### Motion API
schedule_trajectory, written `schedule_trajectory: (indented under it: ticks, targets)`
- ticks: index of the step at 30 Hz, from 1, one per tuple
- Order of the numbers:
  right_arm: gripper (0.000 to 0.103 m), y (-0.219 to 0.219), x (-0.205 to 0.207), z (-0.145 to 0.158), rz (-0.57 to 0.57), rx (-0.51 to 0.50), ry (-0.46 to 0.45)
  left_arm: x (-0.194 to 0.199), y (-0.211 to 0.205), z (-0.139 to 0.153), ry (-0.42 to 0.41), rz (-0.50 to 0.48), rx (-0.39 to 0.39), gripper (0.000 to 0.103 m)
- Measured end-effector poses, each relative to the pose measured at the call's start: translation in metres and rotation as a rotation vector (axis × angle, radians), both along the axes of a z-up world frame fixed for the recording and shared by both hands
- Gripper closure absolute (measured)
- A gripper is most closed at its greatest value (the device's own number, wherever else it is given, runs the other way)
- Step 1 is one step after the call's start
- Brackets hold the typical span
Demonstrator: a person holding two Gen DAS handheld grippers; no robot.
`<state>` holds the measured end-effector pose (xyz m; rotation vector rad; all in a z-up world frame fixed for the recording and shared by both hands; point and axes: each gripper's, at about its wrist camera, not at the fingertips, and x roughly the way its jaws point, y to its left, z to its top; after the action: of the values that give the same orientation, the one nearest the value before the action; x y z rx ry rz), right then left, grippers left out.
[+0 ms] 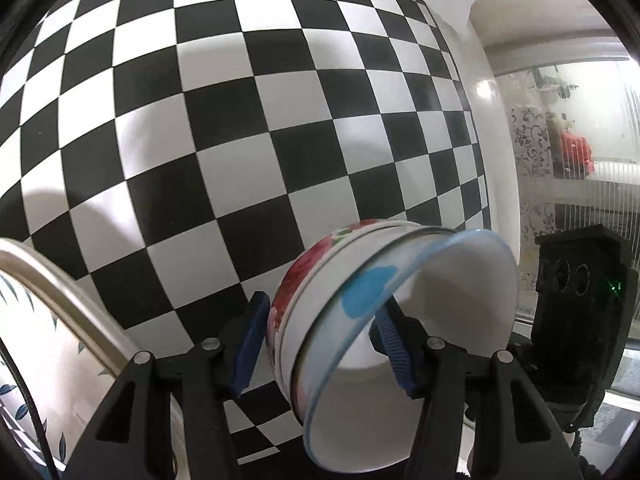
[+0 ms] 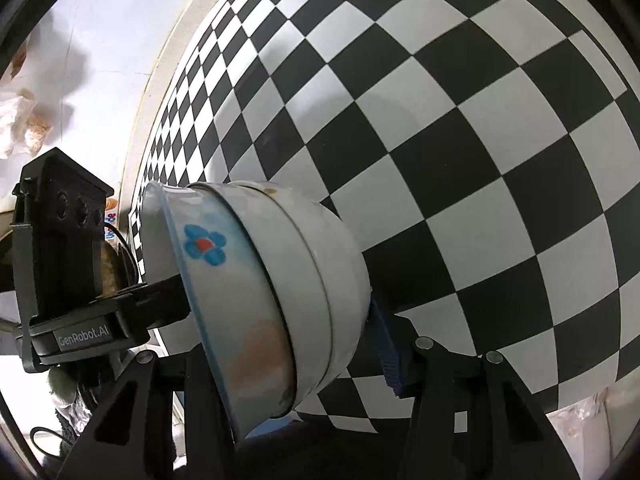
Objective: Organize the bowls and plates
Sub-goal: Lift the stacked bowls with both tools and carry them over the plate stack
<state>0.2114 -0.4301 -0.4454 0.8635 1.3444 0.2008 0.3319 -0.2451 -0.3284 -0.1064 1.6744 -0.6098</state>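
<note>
Left wrist view: my left gripper [image 1: 320,340] has its blue pads [image 1: 250,344] clamped across a nested stack of bowls [image 1: 320,304], one pad on the outside of the rose-patterned bottom bowl [image 1: 304,272], the other inside the top bowl w/ the blue rim. Stack is tilted on its side, mouth facing right, held above the black-and-white checkered tabletop [image 1: 240,120]. No other frame to compare, so I'm only calling the grip as seen. Right wrist view: right gripper [image 2: 280,340] pinches the same stack from the opposite side; one blue pad [image 2: 386,356] presses the outer wall of the bottom bowl, the other finger is hidden behind the rim. Blue-flower bowl [image 2: 208,248] sits topmost in the nest. Each cam shows the other gripper's black body at frame edge, w/ "GenRobot.AI" label [image 2: 83,337] readable. Outward: metal-rimmed plate w/ leaf print [image 1: 48,320] at lower left of left view, just beside the fingers; glass door [image 1: 580,120] far right.
</note>
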Motion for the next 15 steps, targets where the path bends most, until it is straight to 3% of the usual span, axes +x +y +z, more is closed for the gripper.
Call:
schedule_trajectory:
  ticks: [9, 15]
  targets:
    - [0.055, 0.032, 0.026, 0.021, 0.022, 0.011, -0.018, -0.001, 0.016, 0.017, -0.042, 0.047, 0.001, 0.051]
    - [0.055, 0.057, 0.048, 0.044, 0.069, -0.034, -0.066, 0.004, 0.028, 0.028, -0.071, 0.078, -0.004, 0.051]
